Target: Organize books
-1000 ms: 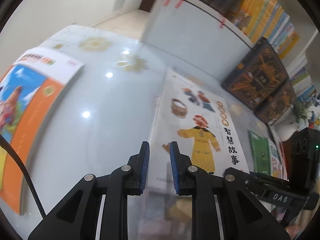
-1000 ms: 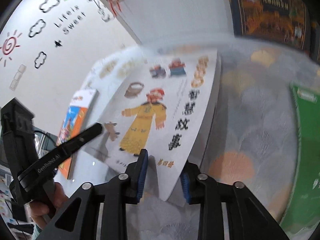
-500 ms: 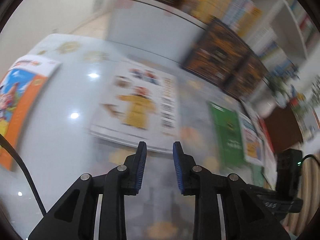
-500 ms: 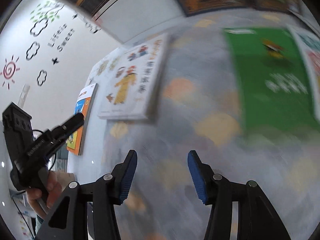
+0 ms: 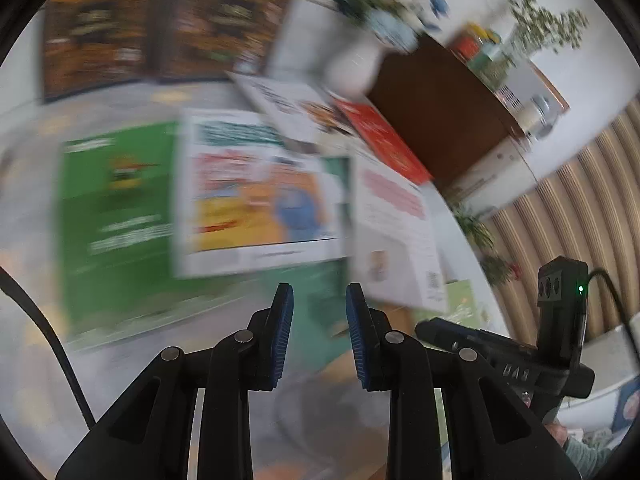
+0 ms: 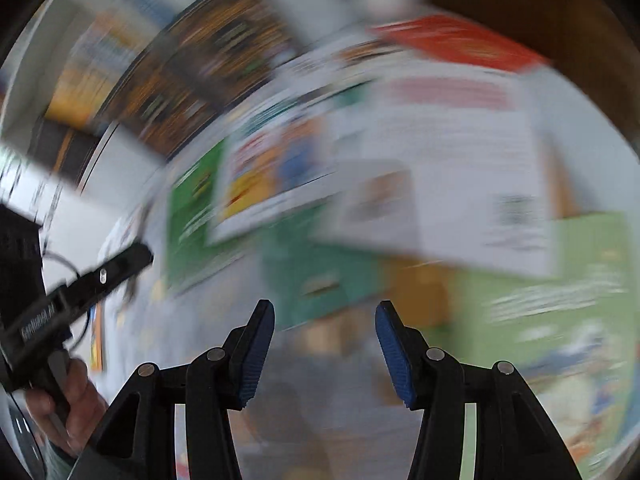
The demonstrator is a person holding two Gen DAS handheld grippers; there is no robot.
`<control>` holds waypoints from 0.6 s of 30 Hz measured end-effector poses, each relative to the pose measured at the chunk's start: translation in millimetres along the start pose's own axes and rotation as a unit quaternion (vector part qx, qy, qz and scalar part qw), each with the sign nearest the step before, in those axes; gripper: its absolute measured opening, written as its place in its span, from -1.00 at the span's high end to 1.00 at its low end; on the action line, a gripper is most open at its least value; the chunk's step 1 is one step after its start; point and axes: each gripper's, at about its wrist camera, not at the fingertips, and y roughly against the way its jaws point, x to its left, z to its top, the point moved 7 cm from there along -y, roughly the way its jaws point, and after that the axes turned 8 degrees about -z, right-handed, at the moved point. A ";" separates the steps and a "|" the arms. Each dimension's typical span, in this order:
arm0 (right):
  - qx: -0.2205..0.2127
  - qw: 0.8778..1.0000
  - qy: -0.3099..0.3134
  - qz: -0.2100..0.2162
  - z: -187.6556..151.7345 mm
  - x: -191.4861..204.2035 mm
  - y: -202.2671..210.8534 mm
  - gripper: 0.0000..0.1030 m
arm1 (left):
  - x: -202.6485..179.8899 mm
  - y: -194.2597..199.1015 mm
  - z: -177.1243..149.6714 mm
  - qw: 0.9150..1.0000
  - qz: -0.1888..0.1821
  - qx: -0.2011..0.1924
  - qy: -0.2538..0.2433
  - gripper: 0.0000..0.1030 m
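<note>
Books lie overlapped on the counter [image 5: 28,208] ahead of both tools, so we hold each hand-held gripper tilted down at them. Our left hand-held gripper [image 5: 319,330] has a narrow gap with nothing in it; beyond its tips sit the green book [image 5: 112,216] and the orange-and-white book [image 5: 260,196]. Our right hand-held gripper [image 6: 325,350] gapes wider, empty, facing the white book [image 6: 448,184], probably readied for its edge.

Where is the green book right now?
In the left wrist view the green book lies flat on the table, left of centre, partly under the orange-and-white picture book, below the dark ornate boxes.
</note>
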 end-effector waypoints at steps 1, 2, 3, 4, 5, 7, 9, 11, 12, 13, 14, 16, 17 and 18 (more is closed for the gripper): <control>-0.003 1.000 -0.017 0.001 10.9 -18.1 2.4 0.01 | -10.0 -20.9 4.6 1.000 0.001 0.011 0.001 0.52; -0.006 0.999 -0.032 0.001 19.0 -31.9 3.2 0.01 | -15.1 -34.0 7.6 1.000 0.003 0.016 0.001 0.52; -0.010 0.999 -0.047 -0.003 28.6 -49.1 3.9 0.02 | -21.5 -50.3 11.7 1.000 0.006 0.020 0.000 0.52; -0.012 0.998 -0.057 -0.004 36.8 -63.7 3.6 0.02 | -24.8 -57.8 13.0 1.000 0.010 0.022 0.000 0.52; -0.011 0.998 -0.065 0.000 44.7 -74.5 1.1 0.04 | -28.9 -69.3 16.0 1.000 0.017 0.026 -0.002 0.52; -0.007 0.998 -0.065 0.003 55.0 -84.0 -3.9 0.11 | -33.5 -83.9 20.7 0.999 0.031 0.026 -0.006 0.52; -0.006 0.998 -0.058 0.004 64.0 -87.3 -9.1 0.18 | -34.9 -96.4 25.3 0.998 0.046 0.031 -0.008 0.53; 0.003 0.999 -0.051 0.015 70.5 -86.5 -16.4 0.18 | -31.5 -104.9 26.6 0.998 0.061 0.034 -0.004 0.53; 0.004 0.999 -0.050 0.020 71.7 -84.6 -19.3 0.18 | -30.8 -108.9 26.4 0.997 0.067 0.035 -0.002 0.52; 0.001 0.999 -0.045 0.024 74.5 -82.7 -22.7 0.18 | -29.4 -113.2 26.4 0.997 0.072 0.036 0.002 0.53; 0.001 0.999 -0.038 0.024 76.6 -82.2 -23.7 0.18 | -27.1 -115.2 26.4 0.996 0.078 0.033 0.007 0.53; -0.004 1.000 -0.024 0.017 82.4 -79.7 -28.2 0.18 | -23.8 -114.8 27.5 0.996 0.081 0.024 0.012 0.53; -0.005 1.000 -0.020 0.015 84.7 -79.2 -30.2 0.18 | -23.1 -115.9 29.1 0.996 0.082 0.020 0.014 0.53; -0.006 1.000 -0.015 0.014 86.0 -78.6 -31.3 0.16 | -22.2 -116.4 30.7 0.996 0.083 0.018 0.018 0.52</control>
